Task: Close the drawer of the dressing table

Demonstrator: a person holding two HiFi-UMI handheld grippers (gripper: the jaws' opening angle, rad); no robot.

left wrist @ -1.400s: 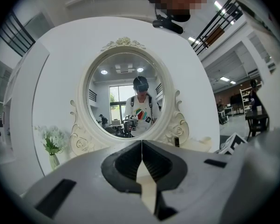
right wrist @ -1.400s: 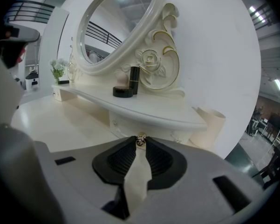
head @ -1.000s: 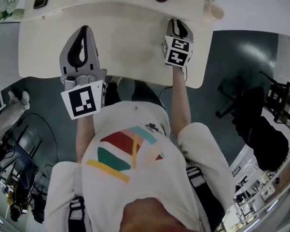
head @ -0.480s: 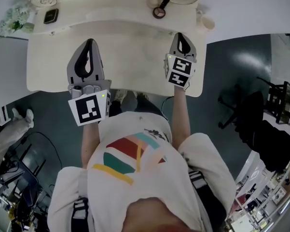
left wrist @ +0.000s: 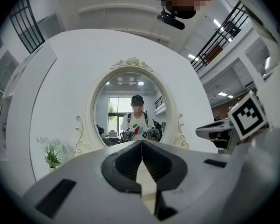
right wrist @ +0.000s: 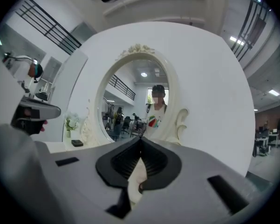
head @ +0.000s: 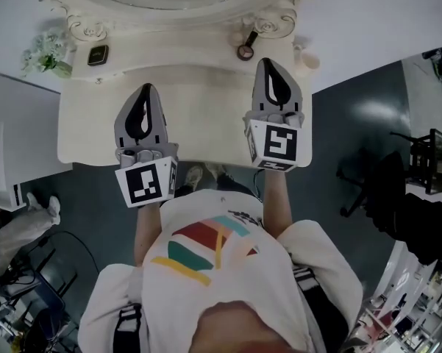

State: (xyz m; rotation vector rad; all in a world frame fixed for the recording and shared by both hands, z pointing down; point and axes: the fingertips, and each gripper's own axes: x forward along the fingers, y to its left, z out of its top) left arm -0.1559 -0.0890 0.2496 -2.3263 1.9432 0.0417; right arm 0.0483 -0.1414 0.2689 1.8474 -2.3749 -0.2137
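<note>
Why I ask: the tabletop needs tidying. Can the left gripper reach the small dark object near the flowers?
Probably yes: only bare tabletop lies between the left gripper and the small dark object; its shut jaws need opening.

A white short-sleeved T-shirt point(head: 228, 285) carries slanted bands of red, teal, pale green and yellow on the chest, above pale trousers point(head: 320, 248) with a dark, light-striped strap point(head: 303, 276) at each hip. The left gripper point(head: 145, 90) and right gripper point(head: 269, 63) have grey tapered shells around black, teardrop-shaped ribbed pads point(left wrist: 126, 164), each with a white cube point(head: 145, 184) of black square markers at its rear
</note>
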